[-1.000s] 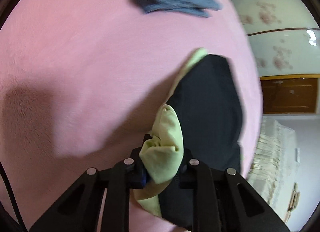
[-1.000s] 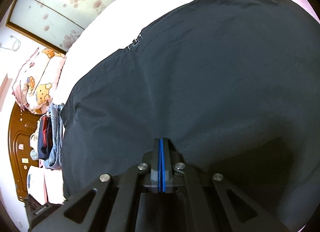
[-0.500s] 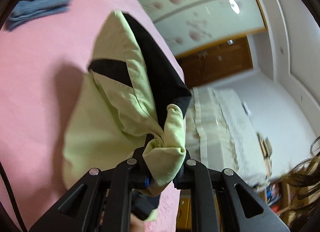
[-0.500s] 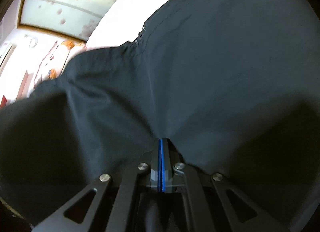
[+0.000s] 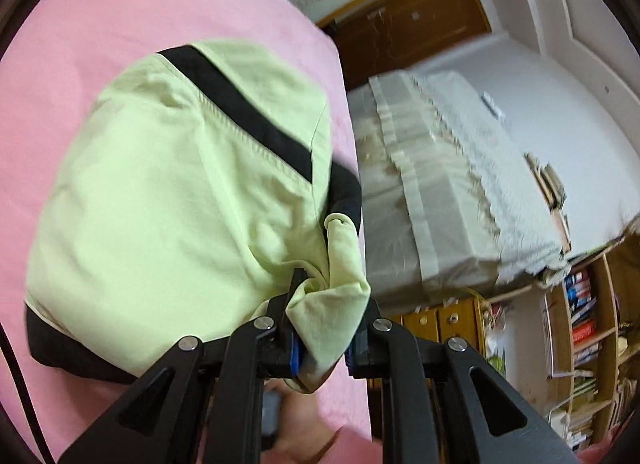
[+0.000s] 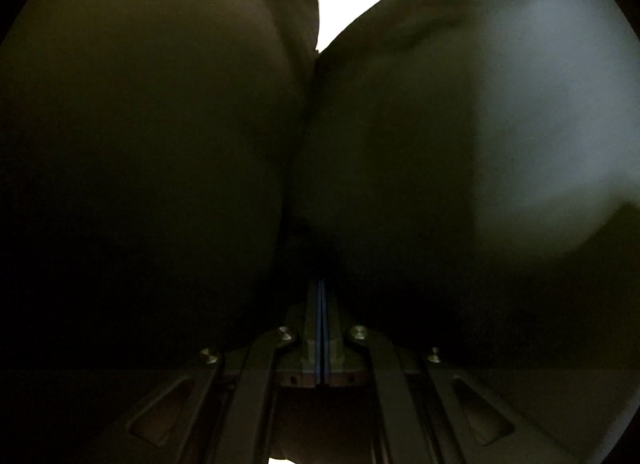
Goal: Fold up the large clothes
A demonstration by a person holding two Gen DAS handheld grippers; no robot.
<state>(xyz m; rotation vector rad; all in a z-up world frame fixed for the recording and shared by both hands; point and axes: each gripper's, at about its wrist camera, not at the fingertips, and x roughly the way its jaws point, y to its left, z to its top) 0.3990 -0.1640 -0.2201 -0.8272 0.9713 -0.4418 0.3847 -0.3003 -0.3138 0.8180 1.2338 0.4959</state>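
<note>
Fabric like this is light, soft and limp: the garment (image 5: 168, 200), pale green with black bands, sags and bellies out ahead of the left hand-held gripper (image 5: 326, 328), so I judge it will drape rather than hold any shape, and a loose pinch could let it slide. It looks thin and fairly smooth, not fragile. Best hold, by my reading, is at a corner or a seamed edge, where the cloth is doubled and gives the pads something to bite.

The left hand-held gripper is clenched on just such a bunched green corner, the wad filling the narrow gap between its fingers (image 5: 290, 304) and spilling a little below them. The rest of the garment hangs forward and to the left of that gripper, above the pink bed (image 5: 100, 24). Whether its far part rests on the bed I cannot tell. To the right of the gripper lie a covered bed (image 5: 460, 192) and a bookshelf (image 5: 584, 344), both well apart from the garment.

The right hand-held gripper (image 6: 321, 304) has its blue-lined fingers pressed fully together. Dark cloth (image 6: 460, 164) billows in two lobes straight ahead of it and fills nearly the whole view; the fold between the lobes runs down to the fingertips, so it appears pinched on a thin layer there, though the gloom hides the contact itself. This dark cloth is probably the black side of the same garment.
</note>
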